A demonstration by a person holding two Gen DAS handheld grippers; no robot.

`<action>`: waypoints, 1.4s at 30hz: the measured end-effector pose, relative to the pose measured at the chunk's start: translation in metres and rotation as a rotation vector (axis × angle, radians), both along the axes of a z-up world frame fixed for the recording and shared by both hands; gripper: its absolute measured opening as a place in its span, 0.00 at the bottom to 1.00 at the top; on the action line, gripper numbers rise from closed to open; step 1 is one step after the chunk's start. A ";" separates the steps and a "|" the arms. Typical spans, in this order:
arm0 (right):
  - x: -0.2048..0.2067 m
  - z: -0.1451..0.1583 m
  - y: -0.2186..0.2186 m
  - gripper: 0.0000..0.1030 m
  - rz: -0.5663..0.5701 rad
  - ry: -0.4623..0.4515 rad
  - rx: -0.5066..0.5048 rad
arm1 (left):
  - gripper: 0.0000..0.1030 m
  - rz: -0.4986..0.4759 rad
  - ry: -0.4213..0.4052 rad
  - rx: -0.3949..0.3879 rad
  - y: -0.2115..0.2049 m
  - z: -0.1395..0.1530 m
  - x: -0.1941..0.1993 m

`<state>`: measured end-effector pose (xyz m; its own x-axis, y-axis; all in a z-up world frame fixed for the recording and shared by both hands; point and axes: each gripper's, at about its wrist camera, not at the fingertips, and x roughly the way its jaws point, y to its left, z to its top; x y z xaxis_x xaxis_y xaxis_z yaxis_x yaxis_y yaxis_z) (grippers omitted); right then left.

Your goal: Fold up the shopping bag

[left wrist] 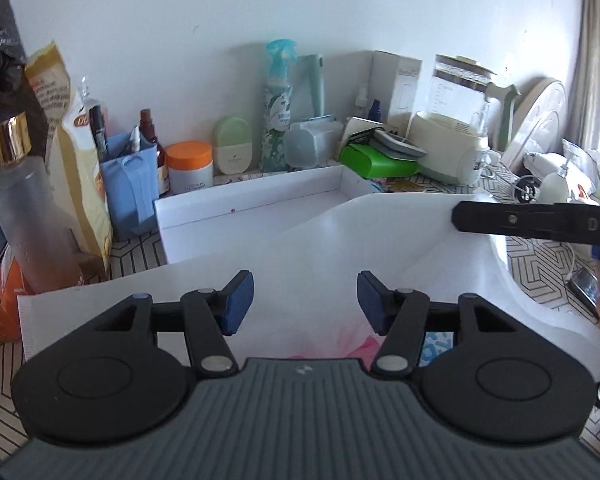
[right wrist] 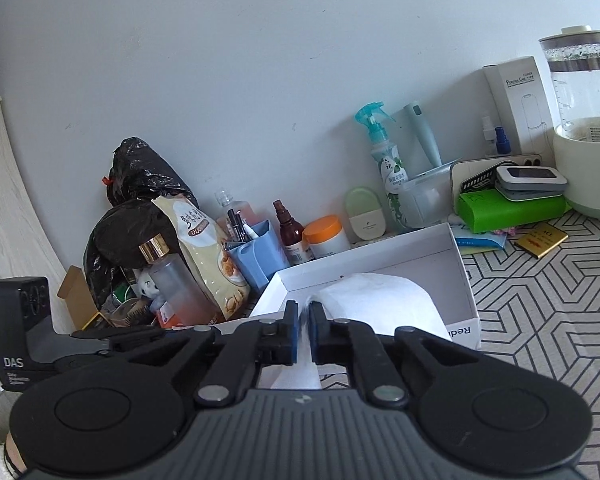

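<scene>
The white shopping bag [left wrist: 332, 248] lies spread in front of me, with a pink and blue print showing at its near edge. My left gripper [left wrist: 305, 304] is open just above the bag and holds nothing. My right gripper [right wrist: 305, 322] is shut on the bag's edge [right wrist: 376, 300], which it lifts into a raised fold. The right gripper also shows in the left wrist view [left wrist: 458, 217], pinching the bag's upper right corner. The left gripper's body is at the left edge of the right wrist view [right wrist: 20, 344].
A shallow white box [left wrist: 236, 212] stands behind the bag. Along the wall are a frosted bottle [left wrist: 28, 216], a snack bag [left wrist: 76, 160], a blue holder [left wrist: 128, 192], an orange-lidded jar [left wrist: 190, 166], a spray bottle [left wrist: 278, 108] and a kettle [left wrist: 452, 132].
</scene>
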<state>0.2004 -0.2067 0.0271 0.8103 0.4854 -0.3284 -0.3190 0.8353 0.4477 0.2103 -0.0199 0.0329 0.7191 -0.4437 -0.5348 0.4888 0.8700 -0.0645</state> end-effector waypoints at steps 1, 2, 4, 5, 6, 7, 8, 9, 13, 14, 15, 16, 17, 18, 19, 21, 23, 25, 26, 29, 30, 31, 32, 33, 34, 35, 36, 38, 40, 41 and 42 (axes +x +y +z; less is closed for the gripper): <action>-0.002 0.000 0.000 0.06 0.001 -0.008 0.001 | 0.55 -0.022 0.001 0.018 -0.005 -0.001 -0.004; -0.003 0.000 -0.001 0.05 -0.005 -0.013 0.004 | 0.55 -0.038 0.004 0.037 -0.010 -0.003 -0.006; -0.004 0.001 -0.003 0.04 -0.005 -0.023 0.009 | 0.55 -0.062 0.014 0.077 -0.017 -0.009 -0.010; -0.004 0.001 -0.003 0.04 -0.004 -0.025 0.013 | 0.55 -0.067 0.019 0.105 -0.021 -0.014 -0.010; -0.004 0.001 -0.004 0.04 -0.002 -0.027 0.018 | 0.55 -0.061 0.024 0.131 -0.025 -0.019 -0.010; -0.005 0.001 -0.005 0.04 0.001 -0.028 0.023 | 0.55 -0.046 0.028 0.143 -0.027 -0.023 -0.008; -0.005 0.001 -0.005 0.04 0.006 -0.026 0.029 | 0.55 -0.015 0.040 0.135 -0.026 -0.026 -0.003; -0.005 0.000 -0.006 0.04 0.010 -0.022 0.035 | 0.55 0.023 0.056 0.117 -0.023 -0.030 0.003; -0.005 -0.002 -0.004 0.04 0.028 -0.011 0.043 | 0.55 0.117 0.124 0.018 -0.009 -0.038 0.024; -0.004 -0.002 -0.002 0.04 0.034 -0.010 0.039 | 0.55 0.133 0.112 0.009 -0.008 -0.039 0.024; -0.004 -0.002 -0.001 0.04 0.040 -0.009 0.037 | 0.55 0.129 0.096 0.021 -0.010 -0.041 0.023; -0.003 -0.002 0.001 0.04 0.044 -0.008 0.039 | 0.55 0.118 0.091 0.041 -0.013 -0.042 0.022; -0.002 -0.002 0.004 0.04 0.050 -0.008 0.041 | 0.55 0.110 0.090 0.060 -0.017 -0.043 0.020; 0.000 -0.001 0.008 0.04 0.058 -0.007 0.039 | 0.55 0.109 0.090 0.064 -0.017 -0.043 0.019; 0.002 0.000 0.012 0.04 0.067 -0.007 0.038 | 0.55 0.107 0.096 0.055 -0.016 -0.043 0.018; 0.006 0.003 0.020 0.04 0.084 -0.007 0.031 | 0.55 0.112 0.136 -0.005 -0.001 -0.037 0.014; 0.012 0.007 0.034 0.04 0.107 -0.005 0.007 | 0.55 0.136 0.177 -0.069 0.022 -0.028 0.009; 0.020 0.008 0.055 0.04 0.136 0.011 -0.068 | 0.57 0.170 0.206 -0.105 0.046 -0.022 -0.002; 0.025 0.009 0.067 0.04 0.151 0.023 -0.118 | 0.58 0.189 0.220 -0.114 0.061 -0.019 -0.011; 0.035 0.003 0.103 0.04 0.195 0.044 -0.263 | 0.58 0.207 0.269 -0.098 0.088 -0.021 -0.039; 0.038 -0.001 0.116 0.04 0.218 0.054 -0.309 | 0.58 0.196 0.276 -0.103 0.092 -0.022 -0.049; 0.041 -0.007 0.131 0.04 0.259 0.074 -0.350 | 0.58 0.175 0.279 -0.116 0.093 -0.021 -0.061; 0.045 -0.013 0.145 0.05 0.301 0.096 -0.389 | 0.58 0.151 0.280 -0.128 0.093 -0.020 -0.070; 0.047 -0.019 0.155 0.06 0.336 0.119 -0.413 | 0.59 0.128 0.279 -0.136 0.092 -0.019 -0.079; 0.048 -0.024 0.162 0.11 0.357 0.134 -0.421 | 0.59 0.121 0.272 -0.130 0.091 -0.018 -0.085; 0.050 -0.031 0.171 0.17 0.392 0.161 -0.443 | 0.59 0.124 0.262 -0.117 0.091 -0.016 -0.089; 0.052 -0.039 0.182 0.18 0.444 0.199 -0.475 | 0.59 0.126 0.253 -0.103 0.090 -0.015 -0.093; 0.049 -0.044 0.186 0.32 0.501 0.230 -0.463 | 0.61 0.139 0.215 -0.060 0.090 -0.013 -0.097; 0.043 -0.041 0.172 0.35 0.569 0.258 -0.371 | 0.63 0.143 0.196 -0.019 0.088 -0.014 -0.093; 0.038 -0.035 0.162 0.37 0.603 0.263 -0.320 | 0.63 0.145 0.188 0.002 0.087 -0.015 -0.091; 0.033 -0.028 0.149 0.39 0.624 0.262 -0.271 | 0.63 0.140 0.192 0.010 0.087 -0.017 -0.087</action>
